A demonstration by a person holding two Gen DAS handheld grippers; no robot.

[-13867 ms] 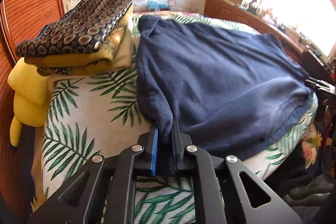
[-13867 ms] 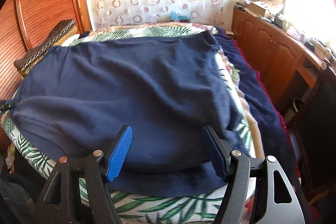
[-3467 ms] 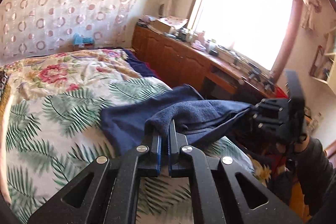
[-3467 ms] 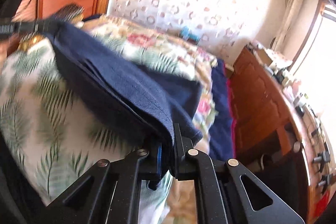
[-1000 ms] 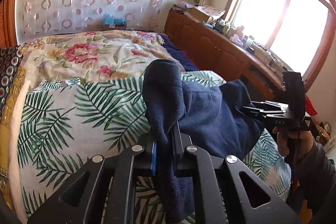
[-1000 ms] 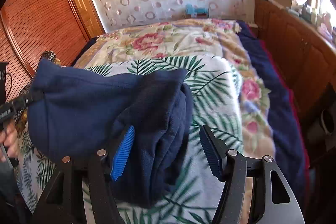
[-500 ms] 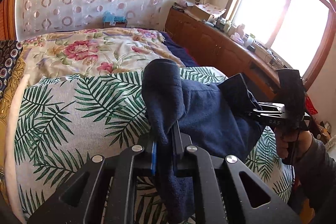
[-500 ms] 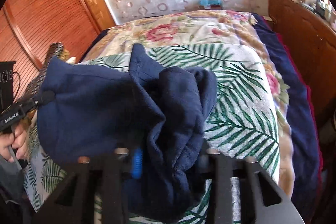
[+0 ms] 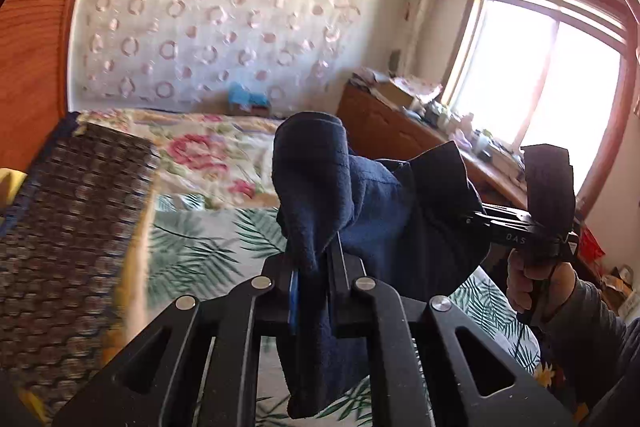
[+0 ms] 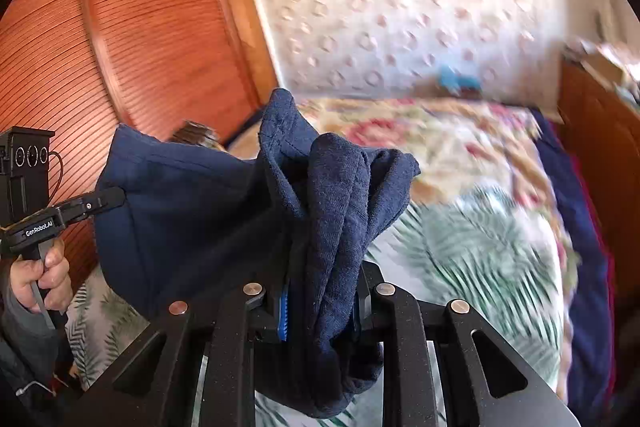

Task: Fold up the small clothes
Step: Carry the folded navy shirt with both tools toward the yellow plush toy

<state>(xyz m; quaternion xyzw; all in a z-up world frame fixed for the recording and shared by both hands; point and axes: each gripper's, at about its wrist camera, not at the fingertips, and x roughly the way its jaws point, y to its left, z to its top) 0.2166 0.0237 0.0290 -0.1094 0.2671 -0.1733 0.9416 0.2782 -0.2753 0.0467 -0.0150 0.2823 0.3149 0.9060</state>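
Your left gripper [image 9: 314, 291] clamps the navy garment [image 9: 384, 211]; your right gripper [image 10: 320, 303] is closing on its bunched folds. Only the left view shows the window [image 9: 548, 75]; only the right, the wooden doors [image 10: 120, 39].

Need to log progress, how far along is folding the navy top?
Done: the navy top is bunched into several layers. In hand: left gripper clamps one end, right gripper is closing on the other, holding it above the bed. Left: lay it down, perhaps on the folded stack.

Left gripper [image 9: 314, 291] jaws clamped tight. Right gripper [image 10: 320, 307] jaws closing, pinching hard. Both held raised, angled downward.
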